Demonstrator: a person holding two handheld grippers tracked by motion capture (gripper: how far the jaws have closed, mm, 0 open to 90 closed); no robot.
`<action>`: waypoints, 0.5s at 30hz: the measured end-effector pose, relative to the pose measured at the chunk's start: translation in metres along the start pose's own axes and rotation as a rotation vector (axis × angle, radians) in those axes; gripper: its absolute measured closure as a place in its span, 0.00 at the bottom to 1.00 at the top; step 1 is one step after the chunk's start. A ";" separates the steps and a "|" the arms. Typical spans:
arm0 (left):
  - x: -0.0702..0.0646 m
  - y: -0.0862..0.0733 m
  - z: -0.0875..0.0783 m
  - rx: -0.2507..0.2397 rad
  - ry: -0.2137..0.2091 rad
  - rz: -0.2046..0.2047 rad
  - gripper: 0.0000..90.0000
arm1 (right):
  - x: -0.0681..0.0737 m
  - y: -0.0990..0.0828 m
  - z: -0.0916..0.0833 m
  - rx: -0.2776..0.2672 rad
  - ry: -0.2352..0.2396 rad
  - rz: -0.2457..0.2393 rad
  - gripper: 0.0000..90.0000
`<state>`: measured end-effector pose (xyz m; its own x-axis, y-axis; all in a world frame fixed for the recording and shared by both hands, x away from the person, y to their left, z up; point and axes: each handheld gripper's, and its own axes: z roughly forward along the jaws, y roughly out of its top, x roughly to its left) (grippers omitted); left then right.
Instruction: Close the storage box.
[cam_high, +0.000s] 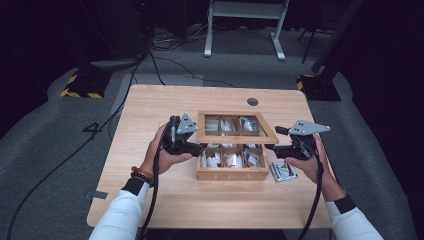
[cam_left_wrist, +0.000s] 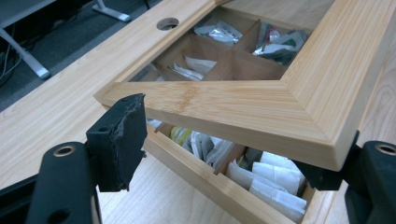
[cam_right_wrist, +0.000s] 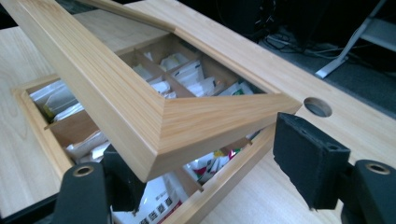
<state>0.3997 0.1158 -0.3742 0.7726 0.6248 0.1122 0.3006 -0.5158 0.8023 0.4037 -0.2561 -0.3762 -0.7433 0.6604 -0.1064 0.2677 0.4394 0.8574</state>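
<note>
A wooden tea box (cam_high: 232, 175) stands mid-table, its compartments full of tea bags (cam_high: 230, 160). Its windowed lid (cam_high: 235, 136) hangs half raised and tilted over the box. My left gripper (cam_high: 200, 148) is at the lid's front left corner and my right gripper (cam_high: 267, 147) at its front right corner. In the left gripper view the lid's corner (cam_left_wrist: 322, 140) lies over one jaw, and the other pad (cam_left_wrist: 119, 140) stands clear beside the rail. In the right gripper view the lid's corner (cam_right_wrist: 154, 158) covers one jaw, and the other pad (cam_right_wrist: 308, 158) is free. Both grippers stand open.
A loose tea sachet (cam_high: 282, 170) lies on the table just right of the box, under my right hand. A cable hole (cam_high: 252, 101) sits near the table's far edge. Desk legs and cables are on the floor beyond.
</note>
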 end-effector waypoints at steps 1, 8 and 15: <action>0.000 0.000 0.000 0.000 0.000 0.000 0.28 | 0.000 0.000 0.000 0.000 0.000 0.000 0.34; -0.002 -0.006 0.005 0.027 -0.006 0.016 0.27 | 0.003 -0.007 -0.002 0.004 0.050 -0.012 0.30; -0.005 -0.012 0.007 0.033 -0.016 0.011 0.27 | 0.006 -0.011 -0.003 0.007 0.069 -0.013 0.30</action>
<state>0.3966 0.1149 -0.3883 0.7846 0.6099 0.1113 0.3100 -0.5414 0.7815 0.3946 -0.2583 -0.3849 -0.7872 0.6112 -0.0826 0.2618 0.4523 0.8526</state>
